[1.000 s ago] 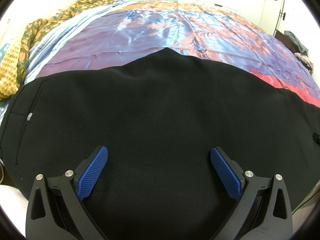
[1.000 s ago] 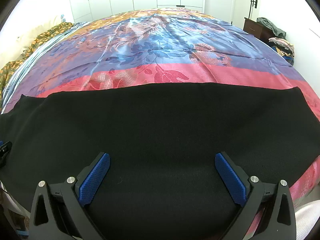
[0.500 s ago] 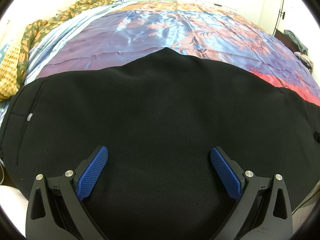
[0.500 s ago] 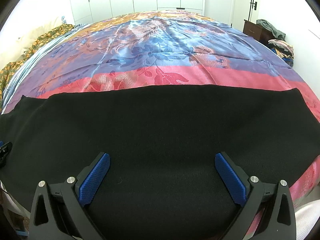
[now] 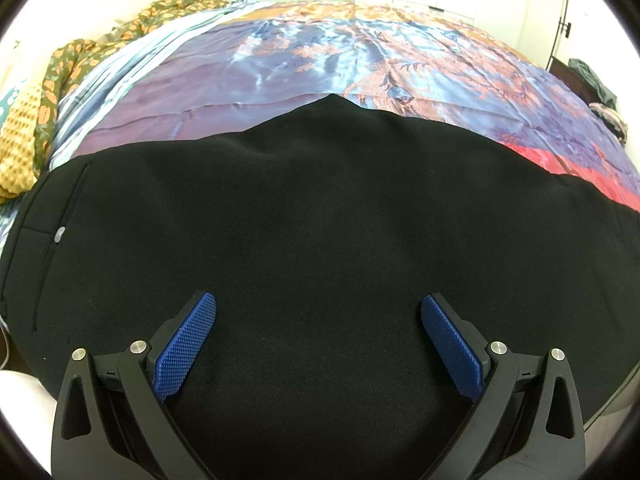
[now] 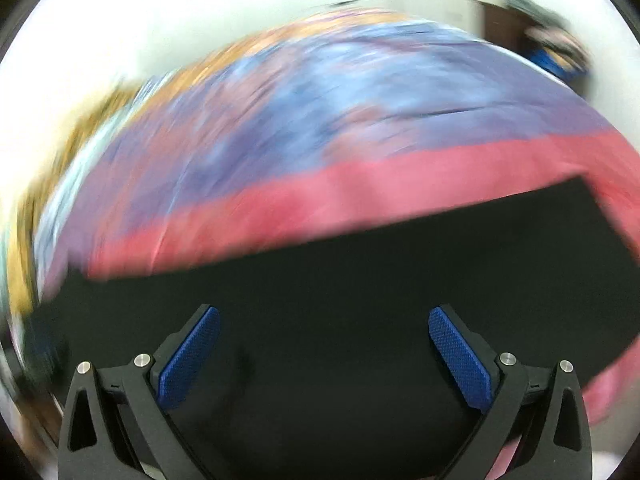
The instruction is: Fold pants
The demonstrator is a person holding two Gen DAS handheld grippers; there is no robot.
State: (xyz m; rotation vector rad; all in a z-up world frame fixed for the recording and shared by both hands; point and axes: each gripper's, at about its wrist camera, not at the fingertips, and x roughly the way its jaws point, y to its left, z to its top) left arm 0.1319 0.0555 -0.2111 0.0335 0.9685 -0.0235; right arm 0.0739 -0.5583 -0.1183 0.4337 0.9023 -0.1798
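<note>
Black pants (image 5: 312, 216) lie flat across the near part of a bed. The left wrist view shows the waist end with a small silver button (image 5: 59, 234) at the far left and the crotch point toward the back. My left gripper (image 5: 318, 320) is open and empty, just above the fabric. The right wrist view is motion-blurred; it shows the leg end of the pants (image 6: 400, 280), with the hem corner at the right. My right gripper (image 6: 324, 332) is open and empty over the leg.
The bed has a shiny blue, purple and pink patterned cover (image 5: 360, 60), also in the right view (image 6: 320, 120). A green-orange floral blanket (image 5: 80, 60) is bunched at the left. Clothes lie on a dark stand (image 5: 600, 96) at the right. White wardrobe doors stand behind.
The right gripper has swung quickly, tilting its view and shifting toward the right, hem end of the leg; the frame is now blurred. The left gripper has barely moved.
</note>
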